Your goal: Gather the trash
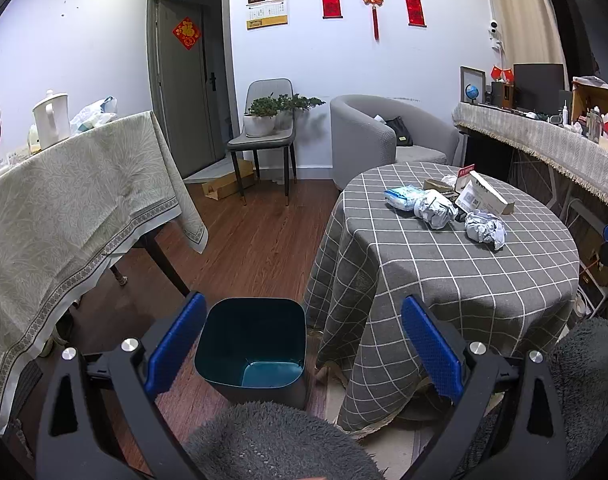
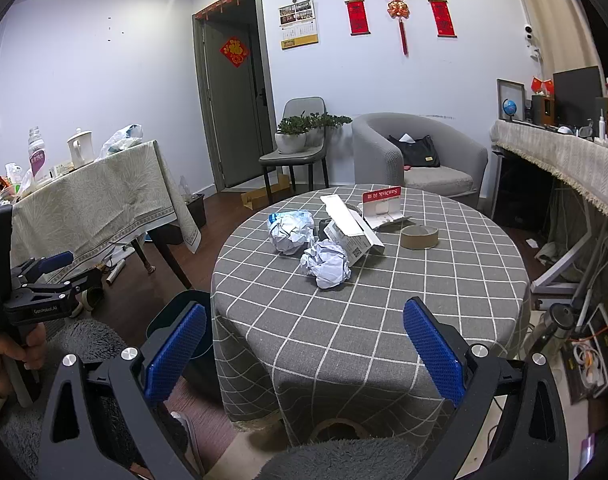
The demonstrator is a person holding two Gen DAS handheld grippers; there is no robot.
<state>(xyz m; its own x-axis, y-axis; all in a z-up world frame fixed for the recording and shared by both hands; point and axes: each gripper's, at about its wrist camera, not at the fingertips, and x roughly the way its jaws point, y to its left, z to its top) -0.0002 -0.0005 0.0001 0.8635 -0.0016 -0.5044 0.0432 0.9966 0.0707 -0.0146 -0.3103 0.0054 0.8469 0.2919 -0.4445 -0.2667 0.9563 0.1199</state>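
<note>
Surveying the scene, we find the collection not yet begun: nothing is held and the bin (image 1: pixel 251 346) appears empty. We take the round table (image 2: pixel 384 320), under its grey checked cloth, as our landmark.

The left gripper (image 1: pixel 304 344) hovers short of the table, over the bin; its jaws stand fully apart with nothing between them. The right gripper (image 2: pixel 304 346) faces the table's near edge, jaws likewise spread wide and empty.

The bin stands on the floor just beside the table, at its left flank. The trash lies on the tabletop, past its centre.

Counted on the table:
- Two crumpled paper balls, one nearer (image 2: pixel 326 264), one farther and to its left (image 2: pixel 290 236).
- One blue-and-white wrapper (image 2: pixel 290 216), touching the farther ball.
- One opened white carton (image 2: pixel 354 232), just behind the nearer ball.
- One red-topped retail card (image 2: pixel 382 204), behind the carton.
- One roll of brown tape (image 2: pixel 419 237), right of the carton; we doubt it is trash.

We judge the next move to be a reach by the right gripper to the nearer ball, closing gently, since crumpled paper yields, then carrying it left to the bin.
</note>
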